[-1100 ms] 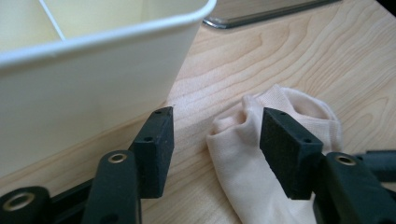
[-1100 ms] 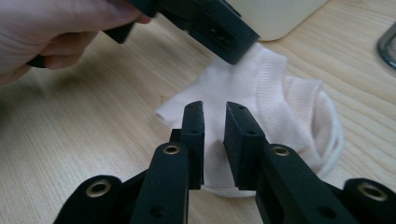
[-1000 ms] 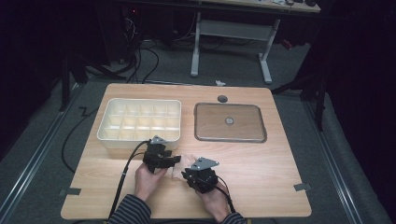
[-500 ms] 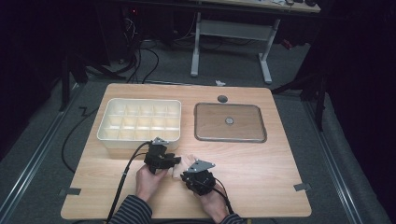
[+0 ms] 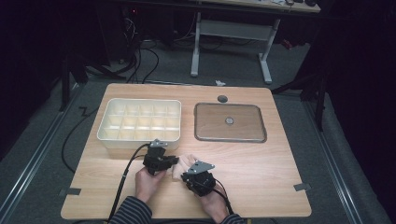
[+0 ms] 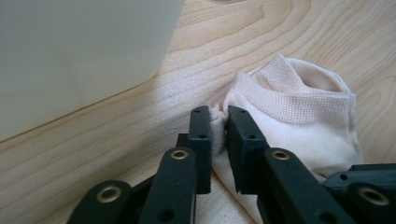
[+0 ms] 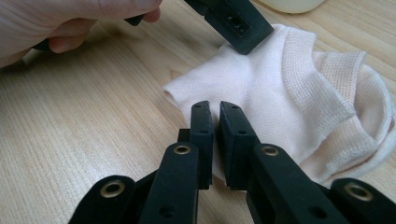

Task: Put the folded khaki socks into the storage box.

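Note:
A pale cream ankle sock [image 5: 181, 165] lies bunched on the wooden table [image 5: 261, 168] near the front edge, between my two grippers. My left gripper [image 6: 218, 119] has just been closing and now pinches a fold of the sock [image 6: 299, 112] beside its ribbed cuff. My right gripper [image 7: 215, 116] has also closed further and nips the sock's [image 7: 261, 88] thin near edge. In the high view the left gripper [image 5: 172, 162] comes at the sock from the left and the right gripper [image 5: 187, 172] from the front right.
A white compartment box [image 5: 140, 122] stands just behind the left gripper; its wall [image 6: 70, 56] is close by. A shallow grey metal tray [image 5: 229, 122] lies at the back right. The person's left hand [image 7: 70, 23] rests on the table.
Both hands have stayed almost where they were at the sock. The grippers sit a little tighter together on it than a second ago.

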A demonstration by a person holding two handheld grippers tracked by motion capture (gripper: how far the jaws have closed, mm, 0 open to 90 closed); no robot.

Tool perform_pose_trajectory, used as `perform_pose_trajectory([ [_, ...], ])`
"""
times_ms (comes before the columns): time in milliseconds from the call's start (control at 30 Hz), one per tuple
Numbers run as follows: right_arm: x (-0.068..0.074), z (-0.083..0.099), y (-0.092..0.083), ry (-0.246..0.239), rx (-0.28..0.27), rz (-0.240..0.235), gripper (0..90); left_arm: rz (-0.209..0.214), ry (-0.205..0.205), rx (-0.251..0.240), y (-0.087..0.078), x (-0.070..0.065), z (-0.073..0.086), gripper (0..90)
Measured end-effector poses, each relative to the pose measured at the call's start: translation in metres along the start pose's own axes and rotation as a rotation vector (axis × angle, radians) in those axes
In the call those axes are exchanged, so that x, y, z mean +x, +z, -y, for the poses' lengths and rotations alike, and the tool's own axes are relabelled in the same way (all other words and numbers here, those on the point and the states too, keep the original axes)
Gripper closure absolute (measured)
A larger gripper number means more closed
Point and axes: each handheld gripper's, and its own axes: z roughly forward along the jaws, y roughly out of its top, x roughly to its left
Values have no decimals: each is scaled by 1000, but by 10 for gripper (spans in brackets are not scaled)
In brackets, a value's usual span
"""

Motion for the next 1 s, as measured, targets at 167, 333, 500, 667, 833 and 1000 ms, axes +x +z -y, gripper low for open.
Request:
perform_pose_trajectory([
  [167,0,1,0,-11,-3,-2,849,0,10,-4,-1,0,1,832],
  [333,1,3,-1,-7,-3,-5,850,7,14,-16,-5,-1,0,838],
  [500,2,3,-1,-8,0,-10,848,14,13,-23,-8,-2,0,838],
  [667,-2,3,-1,1,-2,-37,798,7,23,-24,-12,-5,0,839],
  [833,-5,0,-5,24,-16,-43,778,21,12,-31,-16,-3,2,839],
  [1000,-14,-8,-16,59,-55,-22,815,26,3,-35,-18,-3,4,840],
])
